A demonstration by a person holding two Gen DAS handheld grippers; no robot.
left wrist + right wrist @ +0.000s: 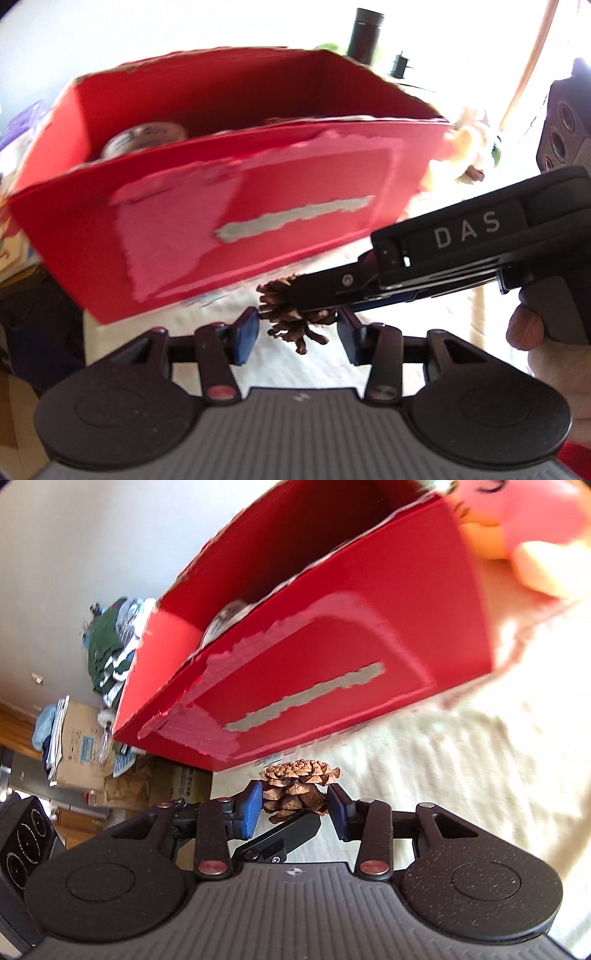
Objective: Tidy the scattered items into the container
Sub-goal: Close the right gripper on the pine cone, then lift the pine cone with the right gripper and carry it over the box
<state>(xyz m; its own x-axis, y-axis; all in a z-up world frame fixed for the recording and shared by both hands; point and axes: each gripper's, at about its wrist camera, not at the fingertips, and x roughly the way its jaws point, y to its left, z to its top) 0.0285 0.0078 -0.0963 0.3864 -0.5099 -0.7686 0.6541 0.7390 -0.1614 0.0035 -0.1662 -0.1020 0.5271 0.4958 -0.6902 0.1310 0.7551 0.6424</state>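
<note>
A brown pine cone (pixel 291 317) sits between both pairs of fingers, just in front of the red cardboard box (pixel 229 206). My right gripper (pixel 295 806) is shut on the pine cone (pixel 295 786); its black body reaches in from the right in the left wrist view (pixel 443 251). My left gripper (pixel 299 325) is open, its blue pads either side of the cone without touching. One of its fingers shows under the cone in the right wrist view (pixel 284 836). The box (pixel 332 657) holds a roll of tape (pixel 144 138).
A pink and cream plush toy (pixel 524 524) lies right of the box on the cream cloth (pixel 461 760). A dark cylinder (pixel 365 35) stands behind the box. Cardboard boxes and clothes (pixel 107 646) sit off the table's left edge.
</note>
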